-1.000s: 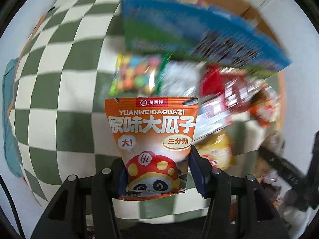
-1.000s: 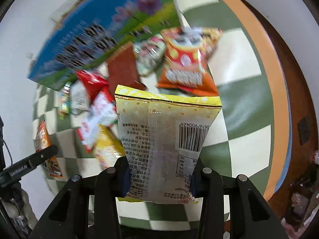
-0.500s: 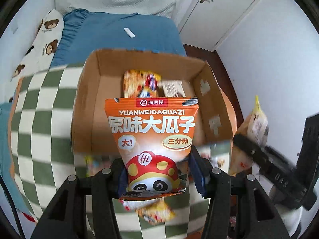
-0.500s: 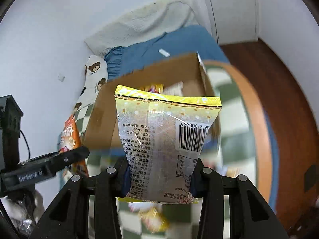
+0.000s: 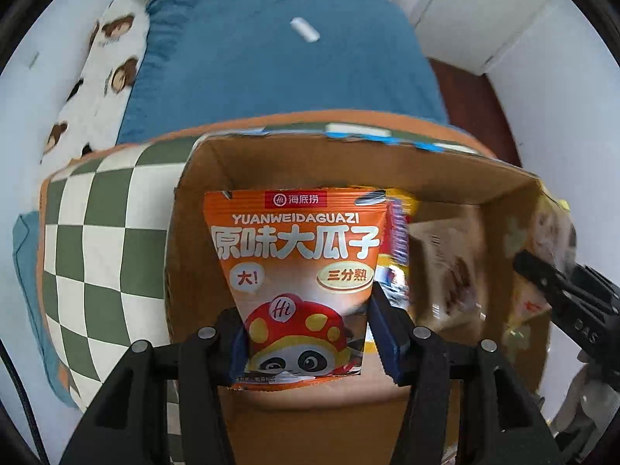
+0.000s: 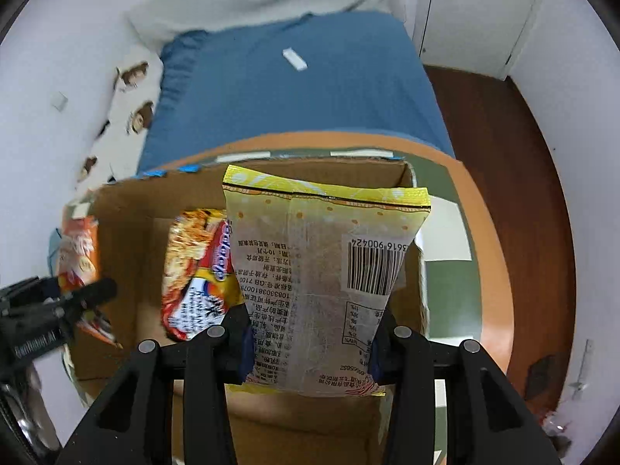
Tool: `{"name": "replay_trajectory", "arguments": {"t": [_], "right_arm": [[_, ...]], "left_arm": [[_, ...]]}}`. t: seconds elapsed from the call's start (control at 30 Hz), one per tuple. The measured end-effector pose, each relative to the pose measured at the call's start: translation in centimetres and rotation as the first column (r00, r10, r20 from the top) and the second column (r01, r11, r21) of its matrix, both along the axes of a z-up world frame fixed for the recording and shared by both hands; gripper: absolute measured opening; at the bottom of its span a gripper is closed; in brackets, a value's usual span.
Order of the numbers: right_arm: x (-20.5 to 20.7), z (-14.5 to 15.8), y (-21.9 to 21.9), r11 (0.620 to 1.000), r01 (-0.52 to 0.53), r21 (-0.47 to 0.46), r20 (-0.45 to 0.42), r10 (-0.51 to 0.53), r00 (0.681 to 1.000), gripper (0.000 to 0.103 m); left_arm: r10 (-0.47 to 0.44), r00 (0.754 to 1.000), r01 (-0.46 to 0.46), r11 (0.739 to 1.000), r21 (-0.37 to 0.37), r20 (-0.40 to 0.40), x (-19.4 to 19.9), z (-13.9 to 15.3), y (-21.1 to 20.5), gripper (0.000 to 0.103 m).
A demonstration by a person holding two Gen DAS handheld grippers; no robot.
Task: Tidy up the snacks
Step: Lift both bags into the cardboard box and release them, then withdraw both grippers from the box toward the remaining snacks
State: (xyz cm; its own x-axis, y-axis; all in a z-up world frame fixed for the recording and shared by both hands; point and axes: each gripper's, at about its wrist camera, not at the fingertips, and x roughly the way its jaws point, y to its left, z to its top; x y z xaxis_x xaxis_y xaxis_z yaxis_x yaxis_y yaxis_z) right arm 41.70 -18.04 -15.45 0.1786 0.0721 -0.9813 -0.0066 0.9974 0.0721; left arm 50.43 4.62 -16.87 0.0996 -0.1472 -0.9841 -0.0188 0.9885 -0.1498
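Note:
My left gripper (image 5: 306, 343) is shut on an orange sunflower-seed bag (image 5: 298, 271) with a panda print, held upright over the open cardboard box (image 5: 186, 232). My right gripper (image 6: 310, 343) is shut on a yellow snack bag (image 6: 321, 271), barcode side facing me, held over the same box (image 6: 116, 240). A red and yellow noodle packet (image 6: 197, 267) lies inside the box. The right gripper with its yellow bag shows at the right in the left wrist view (image 5: 562, 290). The left gripper with its orange bag shows at the left in the right wrist view (image 6: 58, 302).
The box stands on a green and white checkered tablecloth (image 5: 97, 240) on a round orange-rimmed table (image 6: 488, 240). Behind the table is a bed with a blue sheet (image 5: 279, 69) and a bear-print pillow (image 5: 93, 85). A wooden floor (image 6: 515, 162) and white door lie to the right.
Both grippers swung up from the snack pile, over the box's front wall and moved in over its opening, each still holding its bag. The box now looks closer and larger.

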Motion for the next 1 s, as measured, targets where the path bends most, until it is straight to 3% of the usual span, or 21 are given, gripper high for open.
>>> {"name": "replay_trajectory", "arguments": {"t": [0.03,0.07,0.1,0.13,0.2,0.23,0.47,0.8,1.0], "right_arm": [[0.6,-0.8,-0.1,1.0,0.005,-0.012,-0.028,-0.006,1.0,0.063],[1.0,-1.2,-0.3,1.0,0.016,-0.016,-0.038,-0.017,0.999,0.088],[1.2,-1.4,-0.4,1.0,0.021,-0.011,-0.038,-0.021,0.999,0.097],[1.6,-1.6,-0.4,1.0,0.021,-0.013,-0.04,-0.021,0.999,0.097],[1.7,-1.8,-0.6,1.0,0.029,-0.011,-0.042,-0.03,0.999,0.097],[1.4,-1.9,-0.5,1.0,0.029,-0.01,-0.044,-0.03,0.999,0.097],[0.7,-2.3,0.4,0.999,0.031,-0.025,-0.037,-0.032,0.999,0.097],[-3.5,-2.3,1.2,0.997,0.074,0.004,0.018,-0.074,0.997,0.097],[-6.3,0.2,2.2,0.998,0.061,-0.019,0.112,-0.059,0.992,0.097]], "left_arm": [[0.009,1.0,-0.009,1.0,-0.004,-0.013,0.5,-0.5,0.3,0.052],[0.014,1.0,-0.014,1.0,-0.007,-0.022,0.9,-1.1,0.5,0.052],[0.016,0.999,-0.016,1.0,-0.013,-0.036,1.4,-1.6,0.6,0.053],[0.018,0.999,-0.019,1.0,-0.023,-0.046,1.6,-2.0,0.7,0.056],[0.017,0.999,-0.019,0.999,-0.041,-0.049,2.0,-2.5,0.7,0.091],[0.014,0.999,-0.015,0.999,-0.039,-0.047,2.1,-2.7,0.7,0.096],[0.023,0.999,-0.025,0.999,-0.047,-0.045,1.6,-3.3,0.1,0.097],[0.033,0.996,-0.032,0.999,-0.008,0.085,-3.1,-0.9,0.5,0.097],[0.019,0.984,-0.024,0.999,0.026,0.177,-6.2,1.5,0.3,0.097]]}}
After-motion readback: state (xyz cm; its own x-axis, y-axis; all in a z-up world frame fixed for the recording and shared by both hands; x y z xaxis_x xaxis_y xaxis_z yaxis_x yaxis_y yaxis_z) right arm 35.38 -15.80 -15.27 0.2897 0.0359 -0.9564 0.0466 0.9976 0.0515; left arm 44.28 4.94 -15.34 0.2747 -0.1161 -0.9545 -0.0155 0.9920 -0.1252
